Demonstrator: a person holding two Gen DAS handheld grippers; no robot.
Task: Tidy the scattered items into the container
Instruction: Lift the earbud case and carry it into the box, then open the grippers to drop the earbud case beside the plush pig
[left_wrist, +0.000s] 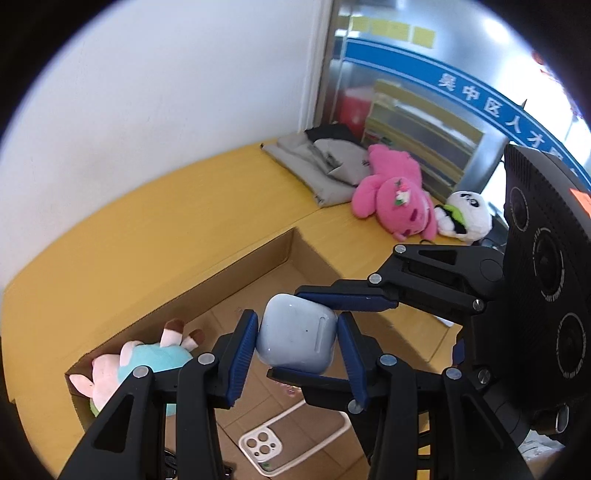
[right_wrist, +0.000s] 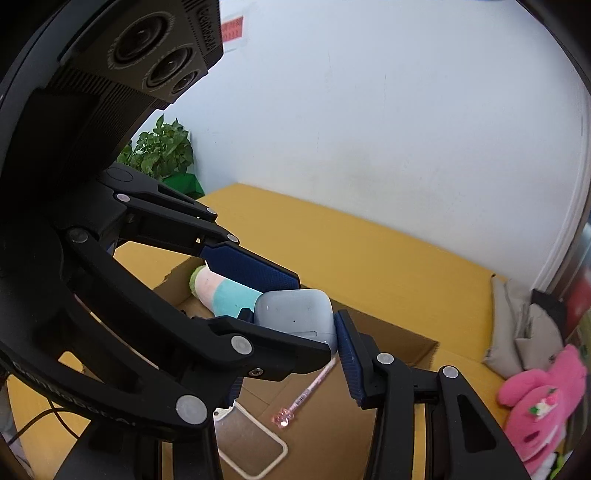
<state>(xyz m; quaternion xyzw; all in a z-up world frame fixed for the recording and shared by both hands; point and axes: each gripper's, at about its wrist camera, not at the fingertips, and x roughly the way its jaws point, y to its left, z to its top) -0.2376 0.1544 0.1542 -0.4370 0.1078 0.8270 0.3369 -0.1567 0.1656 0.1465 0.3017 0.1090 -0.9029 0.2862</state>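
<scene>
Four blue-padded fingers are pressing on one pale earbud case (left_wrist: 297, 332) at once: the left gripper (left_wrist: 297, 338) is pinching it from its two sides, while the right gripper (left_wrist: 334, 338) is coming in crosswise, one finger lying over the top of the case and the other under it. Both grippers are therefore closing on the same small, smooth, rounded case, probably because a single pinch on such a slick shell could let it slip or twist.

Below the fingers the cardboard box (left_wrist: 236, 275) is standing open on the yellow table (left_wrist: 166, 206). Inside it, beside the left fingers, a pink-and-teal plush toy (left_wrist: 147, 362) is already lying against the near wall, and under the fingers a clear phone case (left_wrist: 280, 439) and a pink pen (right_wrist: 310, 391) are resting on the box floor. So the earbud case is hanging above the container, not yet in it; releasing there looks like the next step.

Beyond the fingers, well apart from the box, a pink plush (left_wrist: 395, 195), a panda plush (left_wrist: 465, 216) and folded grey cloth (left_wrist: 325, 162) are lying on the table.
</scene>
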